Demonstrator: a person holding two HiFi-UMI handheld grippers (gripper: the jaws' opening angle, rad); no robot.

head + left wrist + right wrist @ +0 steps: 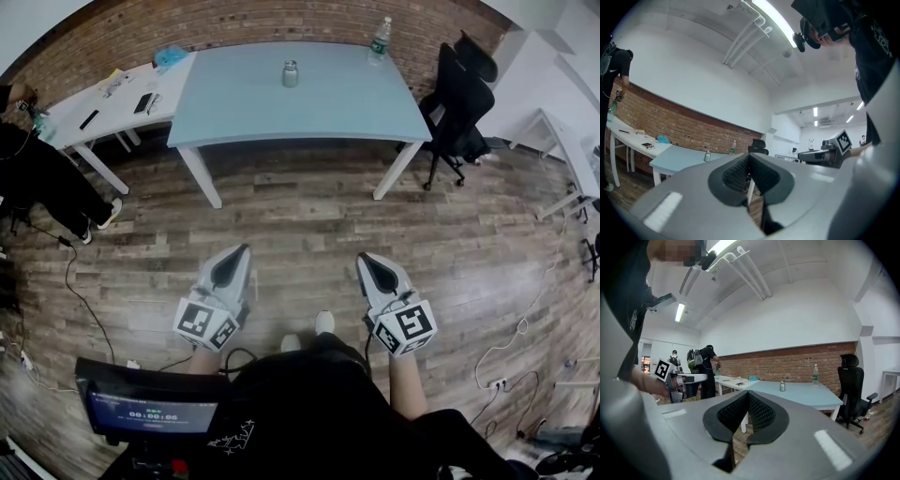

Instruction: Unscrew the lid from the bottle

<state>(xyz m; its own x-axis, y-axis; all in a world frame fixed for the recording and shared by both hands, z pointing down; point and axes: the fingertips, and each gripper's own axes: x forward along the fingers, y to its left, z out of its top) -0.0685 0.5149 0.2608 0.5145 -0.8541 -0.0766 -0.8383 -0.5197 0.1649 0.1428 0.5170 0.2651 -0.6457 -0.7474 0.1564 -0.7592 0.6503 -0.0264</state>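
1. Both grippers are closed with nothing between the fingers: left gripper [242,255] and right gripper [366,261], low centre of the head view.
2. Small metal bottle [291,73] stands upright on the blue table [309,112] at top centre, well apart from both and straight ahead of the fingers.
3. Neither hand is clearly nearer. Lid looks still on; approach not started, I'd judge.

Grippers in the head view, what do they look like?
The left gripper and right gripper are pale grey wedges with black ribbed fingers. Each carries a white cube printed with black square markers. The person wears a black top.
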